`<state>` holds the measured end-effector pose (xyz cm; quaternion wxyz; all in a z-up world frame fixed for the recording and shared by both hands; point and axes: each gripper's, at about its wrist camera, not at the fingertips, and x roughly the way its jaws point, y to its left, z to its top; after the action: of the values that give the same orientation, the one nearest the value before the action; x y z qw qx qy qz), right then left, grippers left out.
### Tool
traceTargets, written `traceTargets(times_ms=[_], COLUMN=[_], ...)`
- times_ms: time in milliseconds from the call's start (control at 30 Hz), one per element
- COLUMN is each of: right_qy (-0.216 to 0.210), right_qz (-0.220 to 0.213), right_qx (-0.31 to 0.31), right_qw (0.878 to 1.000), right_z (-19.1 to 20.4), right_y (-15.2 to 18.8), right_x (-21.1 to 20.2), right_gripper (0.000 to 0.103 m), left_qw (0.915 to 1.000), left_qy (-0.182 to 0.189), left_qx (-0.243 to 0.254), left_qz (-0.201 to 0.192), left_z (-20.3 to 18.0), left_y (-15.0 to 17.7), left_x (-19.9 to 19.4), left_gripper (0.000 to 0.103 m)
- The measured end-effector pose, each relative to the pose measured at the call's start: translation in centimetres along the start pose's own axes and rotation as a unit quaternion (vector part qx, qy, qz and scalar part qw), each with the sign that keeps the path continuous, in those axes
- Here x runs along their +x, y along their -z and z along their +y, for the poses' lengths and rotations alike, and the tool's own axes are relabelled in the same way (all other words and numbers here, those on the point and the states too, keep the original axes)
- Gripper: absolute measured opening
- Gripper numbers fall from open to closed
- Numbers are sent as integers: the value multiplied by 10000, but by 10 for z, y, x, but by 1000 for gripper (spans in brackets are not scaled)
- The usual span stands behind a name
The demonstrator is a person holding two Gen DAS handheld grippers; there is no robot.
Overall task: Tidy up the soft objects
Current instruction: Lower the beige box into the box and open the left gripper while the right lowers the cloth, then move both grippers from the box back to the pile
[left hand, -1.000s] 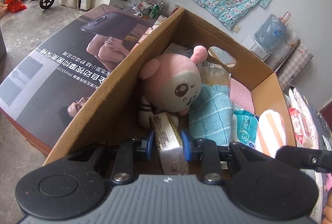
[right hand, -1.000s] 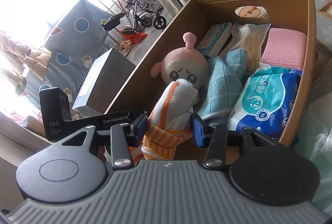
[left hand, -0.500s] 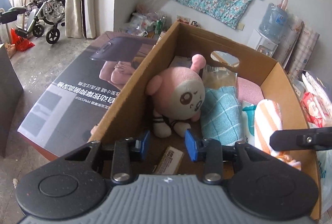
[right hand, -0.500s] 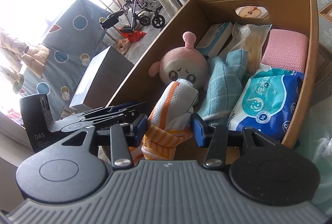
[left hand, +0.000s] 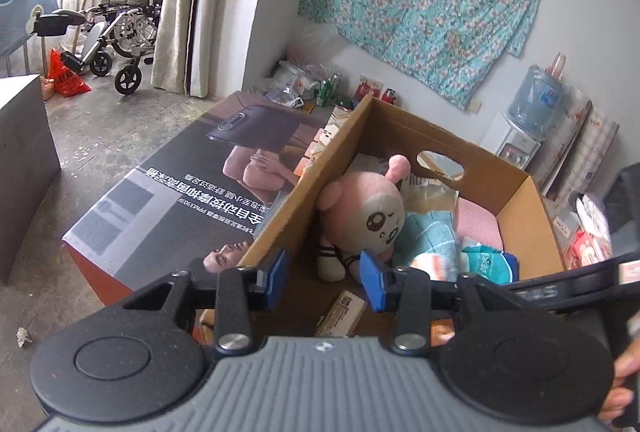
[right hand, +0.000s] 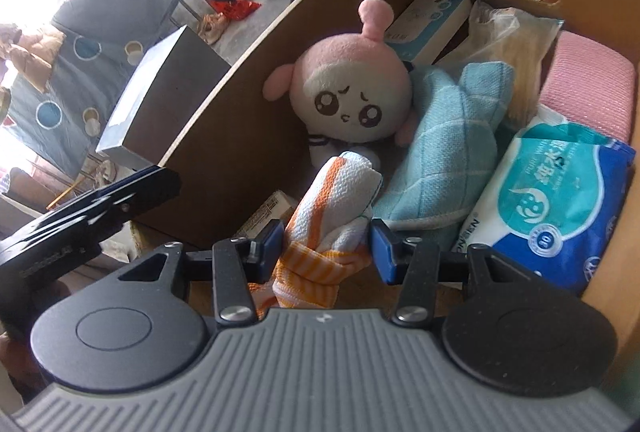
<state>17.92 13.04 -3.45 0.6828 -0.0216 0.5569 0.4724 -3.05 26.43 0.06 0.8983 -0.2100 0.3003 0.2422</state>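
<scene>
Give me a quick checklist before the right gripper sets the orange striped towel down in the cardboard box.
1. Right gripper pads press the orange striped towel: ok.
2. Left gripper empty, jaws opening, nothing between them: ok.
3. Small carton lies loose on the cardboard box floor: ok.
4. Bare floor beside the plush toy for the towel: cannot tell.
5. Blue cloth and wipes pack out of the towel's way: ok.

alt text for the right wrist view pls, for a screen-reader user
The right gripper clamps a rolled orange-and-white striped cloth over the cardboard box. Behind the cloth sits a pink plush toy, with a light blue cloth and a pack of wet wipes to the right. The left gripper's dark body shows at left.
</scene>
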Motion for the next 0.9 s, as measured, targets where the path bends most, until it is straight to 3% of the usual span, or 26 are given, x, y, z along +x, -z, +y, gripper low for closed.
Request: traceTargets(times_ms=[200, 400, 633, 900], right_qy=[353, 514, 320, 46], right_qz=[673, 703, 349, -315], right_qx=[-214, -136, 246, 425], right_qw=[9969, 9961, 9986, 9986], right_z=[18, 23, 10, 1], right_y=[-8, -11, -9, 1], right_x=[56, 63, 33, -28], right_gripper=[48, 51, 56, 60], left_qw=[9999, 9997, 9993, 9989], left_qy=[-54, -79, -23, 56], left_qx=[-129, -179, -249, -213], left_qz=[-84, -164, -295, -422], left_z=[11, 19, 25, 17], left_y=[1, 2, 1, 2], left_x=[-6, -10, -16, -25], left_gripper=[44, 47, 54, 61])
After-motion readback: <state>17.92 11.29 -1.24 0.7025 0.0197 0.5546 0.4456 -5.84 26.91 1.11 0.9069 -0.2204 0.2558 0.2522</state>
